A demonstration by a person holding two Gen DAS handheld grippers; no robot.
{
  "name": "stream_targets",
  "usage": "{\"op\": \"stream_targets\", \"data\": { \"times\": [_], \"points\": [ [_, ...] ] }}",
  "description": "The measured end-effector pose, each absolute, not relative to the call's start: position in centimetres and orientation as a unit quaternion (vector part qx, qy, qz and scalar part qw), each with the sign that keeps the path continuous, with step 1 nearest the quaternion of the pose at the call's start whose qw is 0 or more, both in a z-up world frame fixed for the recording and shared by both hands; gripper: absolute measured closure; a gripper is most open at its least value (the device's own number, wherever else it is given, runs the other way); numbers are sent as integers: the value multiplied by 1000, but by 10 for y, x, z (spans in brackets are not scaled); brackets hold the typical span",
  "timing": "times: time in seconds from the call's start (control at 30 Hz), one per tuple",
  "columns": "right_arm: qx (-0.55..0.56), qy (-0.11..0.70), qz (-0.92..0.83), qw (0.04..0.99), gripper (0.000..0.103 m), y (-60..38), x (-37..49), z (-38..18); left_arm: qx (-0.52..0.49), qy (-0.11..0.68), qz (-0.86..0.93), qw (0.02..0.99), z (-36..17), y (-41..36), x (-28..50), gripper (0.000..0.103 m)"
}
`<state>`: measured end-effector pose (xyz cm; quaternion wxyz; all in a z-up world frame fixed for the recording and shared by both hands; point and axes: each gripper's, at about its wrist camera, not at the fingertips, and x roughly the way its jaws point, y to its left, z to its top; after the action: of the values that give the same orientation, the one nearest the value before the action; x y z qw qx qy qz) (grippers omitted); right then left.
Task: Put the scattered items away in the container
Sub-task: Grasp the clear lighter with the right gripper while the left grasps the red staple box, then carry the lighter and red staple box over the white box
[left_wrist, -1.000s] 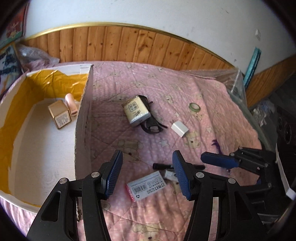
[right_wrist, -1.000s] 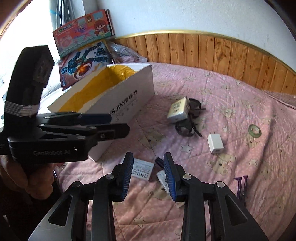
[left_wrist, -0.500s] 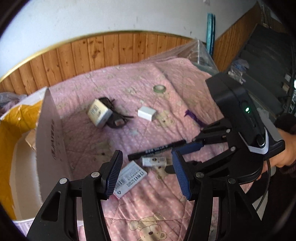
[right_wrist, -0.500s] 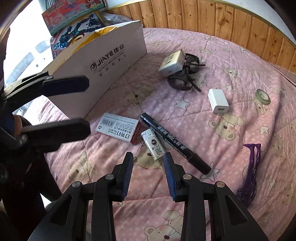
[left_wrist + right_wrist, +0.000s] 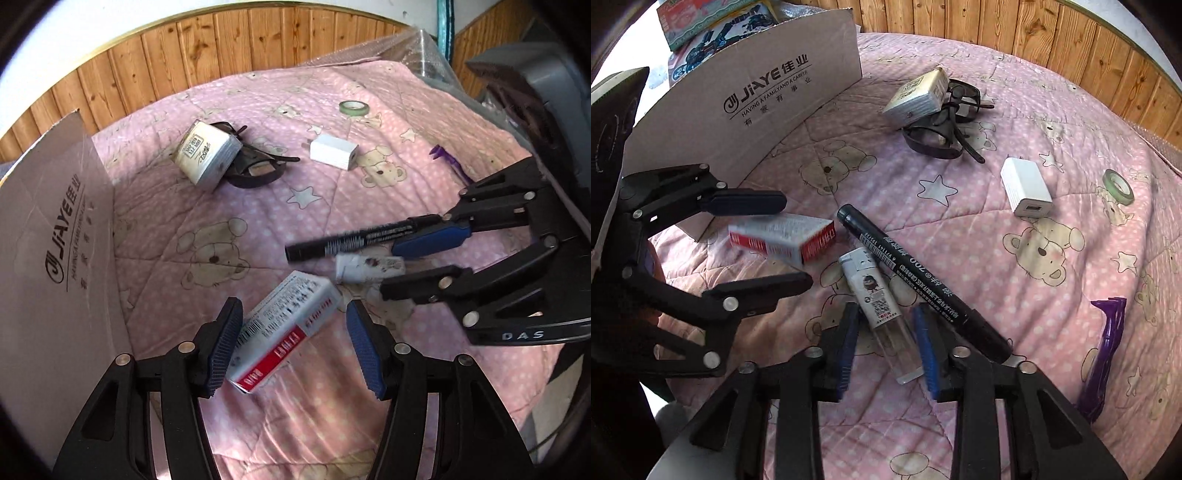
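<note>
My left gripper (image 5: 293,345) is open, its jaws either side of a red and white small box (image 5: 284,326) lying on the pink quilt; the box also shows in the right wrist view (image 5: 783,238). My right gripper (image 5: 888,345) is open around a white lighter (image 5: 879,306), seen also in the left wrist view (image 5: 364,267). A black marker (image 5: 919,284) lies just right of the lighter. The cardboard container (image 5: 757,107) stands at the left.
Further back lie a white card box (image 5: 205,153) on black sunglasses (image 5: 258,171), a white charger (image 5: 334,151), a green tape roll (image 5: 354,108) and a purple plastic piece (image 5: 1104,354). Wood panelling lines the wall behind.
Both grippers have dropped closer to the quilt. The left one has come down around the red and white box, the right one around the lighter.
</note>
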<state>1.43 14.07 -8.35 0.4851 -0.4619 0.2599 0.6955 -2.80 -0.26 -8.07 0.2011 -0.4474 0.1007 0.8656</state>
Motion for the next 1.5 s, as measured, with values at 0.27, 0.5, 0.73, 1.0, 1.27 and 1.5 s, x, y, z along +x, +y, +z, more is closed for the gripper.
{"op": "stream_targets", "data": {
  "times": [0.27, 0.5, 0.73, 1.0, 1.27, 1.5],
  "points": [
    [-450, 275, 696, 488, 83, 138, 19, -77, -467, 35, 865, 183, -83, -21, -44, 88],
    [-418, 293, 708, 488, 83, 136, 24, -63, -467, -13, 864, 190, -73, -28, -42, 88],
    [-402, 288, 717, 491, 83, 128, 19, -50, -456, -16, 872, 177, -53, -26, -36, 89],
    [-378, 267, 735, 496, 82, 119, 11, -24, -420, -25, 891, 168, -18, -32, -26, 89],
    [-365, 252, 744, 499, 82, 119, -7, -12, -393, -47, 904, 162, 7, -48, -21, 88],
    [-347, 232, 755, 505, 82, 114, -16, 3, -373, -63, 913, 153, 21, -57, -17, 89]
  ]
}}
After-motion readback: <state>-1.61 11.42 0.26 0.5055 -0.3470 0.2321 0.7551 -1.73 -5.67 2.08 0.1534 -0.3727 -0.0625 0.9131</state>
